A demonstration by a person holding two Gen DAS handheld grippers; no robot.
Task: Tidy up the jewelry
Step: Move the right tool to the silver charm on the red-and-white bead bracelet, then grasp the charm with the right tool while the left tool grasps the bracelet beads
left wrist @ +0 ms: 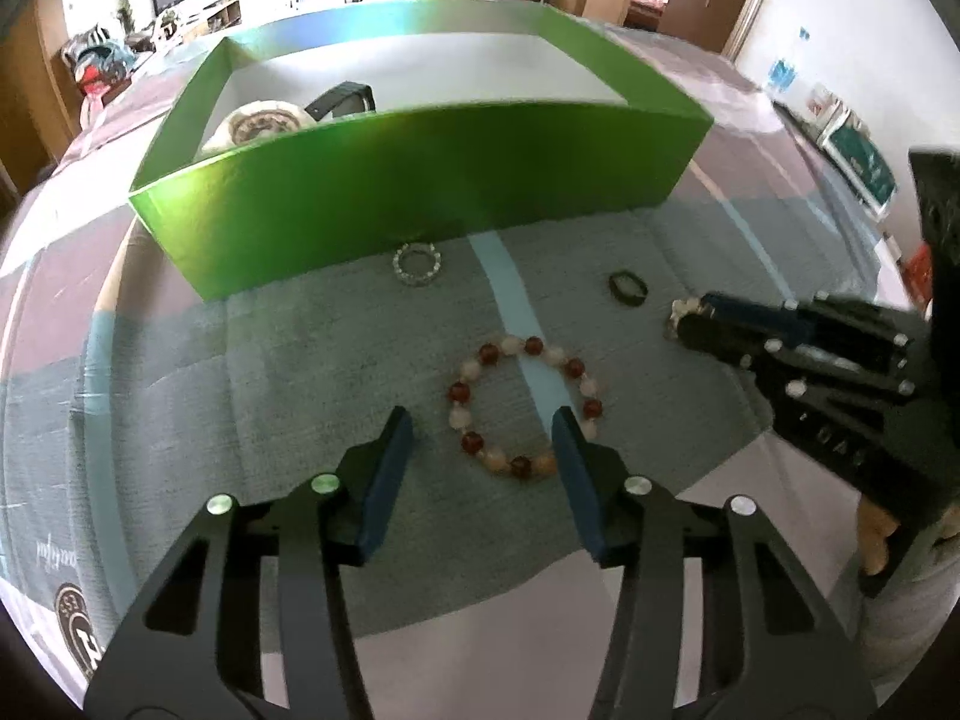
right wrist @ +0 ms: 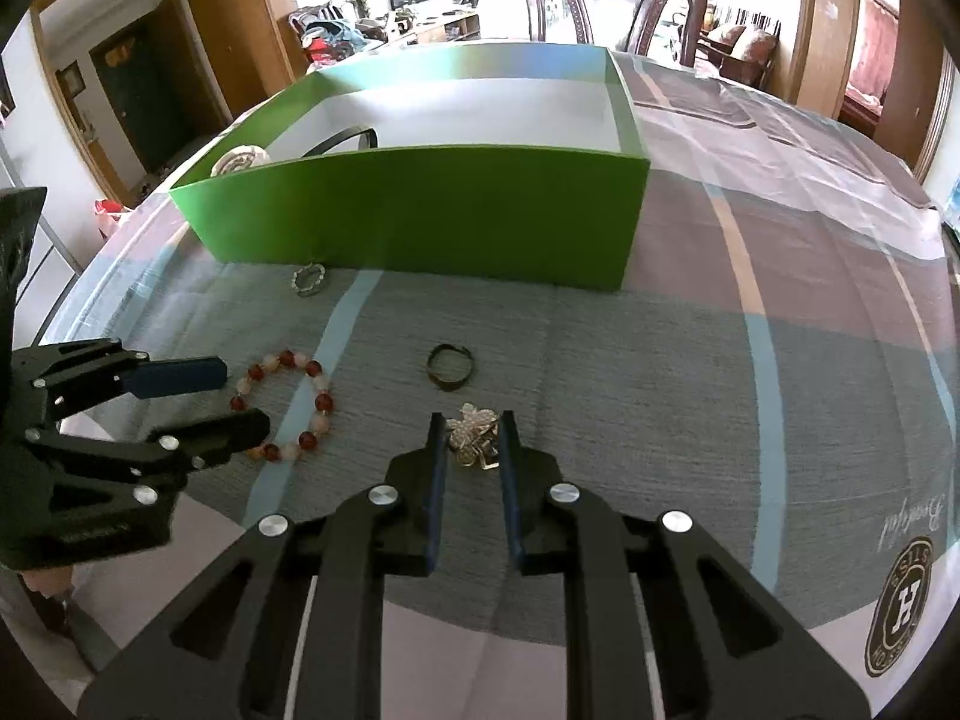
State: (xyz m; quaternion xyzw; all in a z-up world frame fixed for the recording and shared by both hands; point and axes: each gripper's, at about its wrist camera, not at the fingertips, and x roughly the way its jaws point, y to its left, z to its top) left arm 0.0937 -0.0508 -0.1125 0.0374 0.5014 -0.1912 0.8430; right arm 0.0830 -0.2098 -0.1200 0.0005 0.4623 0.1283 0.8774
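In the left wrist view, we are holding the left gripper at the bottom centre of the frame with its jaws spread wide apart over the bead bracelet. The bracelet is lying flat on the tablecloth, and its right side is sitting just beside the right fingertip. Above it, a green box is filling the upper half of the frame; a black strap and a pale round item are showing inside at its left end. A small clear-bead ring is lying just in front of the box wall. To the right, a dark ring is lying apart from both.

In the right wrist view, the left gripper is showing at the left edge, open around the bracelet's near side. At bottom centre, we are holding the right gripper with its jaws narrowed on either side of a sparkly brooch. We cannot tell whether the fingers are actually pressing on it. The dark ring is lying just above the brooch.
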